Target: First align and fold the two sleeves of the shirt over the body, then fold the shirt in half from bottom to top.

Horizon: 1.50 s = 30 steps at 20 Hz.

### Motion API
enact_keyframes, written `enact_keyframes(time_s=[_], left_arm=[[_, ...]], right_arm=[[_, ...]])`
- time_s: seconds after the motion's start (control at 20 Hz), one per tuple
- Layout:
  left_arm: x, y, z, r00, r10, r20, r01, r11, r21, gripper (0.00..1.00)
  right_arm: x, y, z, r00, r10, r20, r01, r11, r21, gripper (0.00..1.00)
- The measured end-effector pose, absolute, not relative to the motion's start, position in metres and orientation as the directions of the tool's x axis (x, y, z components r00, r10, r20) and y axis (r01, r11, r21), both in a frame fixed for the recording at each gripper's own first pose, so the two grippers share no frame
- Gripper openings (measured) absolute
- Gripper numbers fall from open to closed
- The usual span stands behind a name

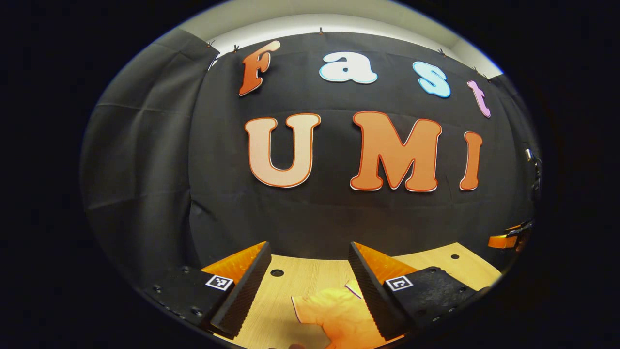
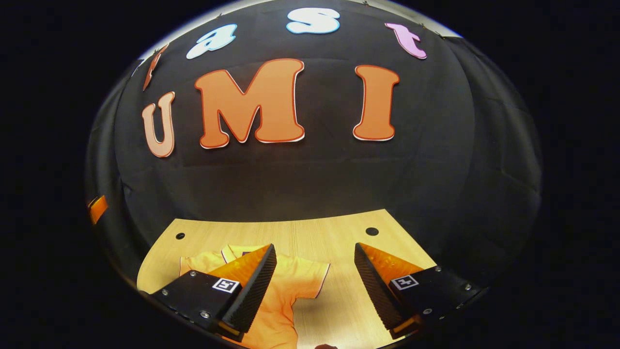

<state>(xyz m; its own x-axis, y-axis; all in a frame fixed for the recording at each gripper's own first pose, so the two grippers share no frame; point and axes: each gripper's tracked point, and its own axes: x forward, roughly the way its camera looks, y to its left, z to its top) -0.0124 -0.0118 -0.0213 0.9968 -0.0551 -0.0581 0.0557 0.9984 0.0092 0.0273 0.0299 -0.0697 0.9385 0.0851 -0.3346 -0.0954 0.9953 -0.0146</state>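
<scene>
In the left gripper view, the left gripper [image 1: 307, 286] hangs above the desk [image 1: 290, 281] with fingers wide and empty; a sleeve [image 1: 334, 310] of the shirt lies flat between them, low in the frame.

In the right gripper view, the right gripper [image 2: 315, 281] is likewise wide and empty. The shirt [image 2: 290, 281] lies spread on the desk [image 2: 339, 232], sleeves out. The sleeve fold looks not yet begun; next, each gripper must descend and pinch a sleeve edge.

Shirt [image 2: 286, 286]: orange, white piping with dark edge at sleeve hems and collar. Surface [image 2: 334, 232]: light wood grain, dark round holes. Booth wall [image 2: 436, 160]: black cloth.
</scene>
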Motion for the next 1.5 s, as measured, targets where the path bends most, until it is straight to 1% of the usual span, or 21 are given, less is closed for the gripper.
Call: enact_keyframes(time_s=[0.15,0.35,0.5,0.65,0.75,0.85,1.1,1.2,1.35,1.5], left_arm=[[-0.008,-0.01,-0.019,0.997,-0.053,-0.061,0.052,0.999,-0.014,0.98],[-0.001,-0.011,-0.027,0.995,-0.059,-0.077,0.058,0.998,-0.013,0.98],[0.007,-0.002,-0.038,0.994,-0.043,-0.103,0.042,0.999,-0.012,0.98],[0.012,0.006,-0.053,0.989,-0.03,-0.144,0.025,0.999,-0.035,0.98],[0.018,0.007,-0.064,0.985,-0.027,-0.171,0.018,0.999,-0.051,0.98],[0.021,0.012,-0.067,0.984,-0.015,-0.178,0.004,0.998,-0.059,0.98],[0.034,0.009,-0.079,0.979,-0.023,-0.202,0.013,0.999,-0.052,0.98],[0.038,0.008,-0.087,0.974,-0.033,-0.225,0.018,0.997,-0.069,0.98],[0.044,0.006,-0.097,0.967,-0.038,-0.253,0.019,0.997,-0.077,0.98],[0.049,0.009,-0.104,0.963,-0.036,-0.267,0.016,0.997,-0.079,0.98]], right_arm=[[0.043,0.032,-0.099,0.887,0.077,-0.456,-0.08,0.997,0.011,0.98],[0.063,0.029,-0.153,0.78,0.039,-0.625,-0.044,0.999,0.009,0.98],[0.085,0.029,-0.188,0.723,-0.003,-0.691,-0.026,0.999,-0.031,0.99],[0.099,0.033,-0.225,0.644,-0.013,-0.765,-0.022,0.999,-0.036,0.99],[0.107,0.03,-0.247,0.591,-0.041,-0.805,-0.004,0.999,-0.054,0.99],[0.114,0.034,-0.27,0.545,-0.039,-0.837,0.004,0.999,-0.045,0.99],[0.131,0.039,-0.315,0.428,0.007,-0.904,0.057,0.998,0.035,1.0],[0.136,0.031,-0.331,0.402,-0.021,-0.915,0.064,0.998,0.005,1.0],[0.132,0.021,-0.355,0.324,-0.052,-0.944,0.065,0.997,-0.033,1.0],[0.128,0.018,-0.368,0.282,-0.057,-0.958,0.045,0.998,-0.046,0.99]])
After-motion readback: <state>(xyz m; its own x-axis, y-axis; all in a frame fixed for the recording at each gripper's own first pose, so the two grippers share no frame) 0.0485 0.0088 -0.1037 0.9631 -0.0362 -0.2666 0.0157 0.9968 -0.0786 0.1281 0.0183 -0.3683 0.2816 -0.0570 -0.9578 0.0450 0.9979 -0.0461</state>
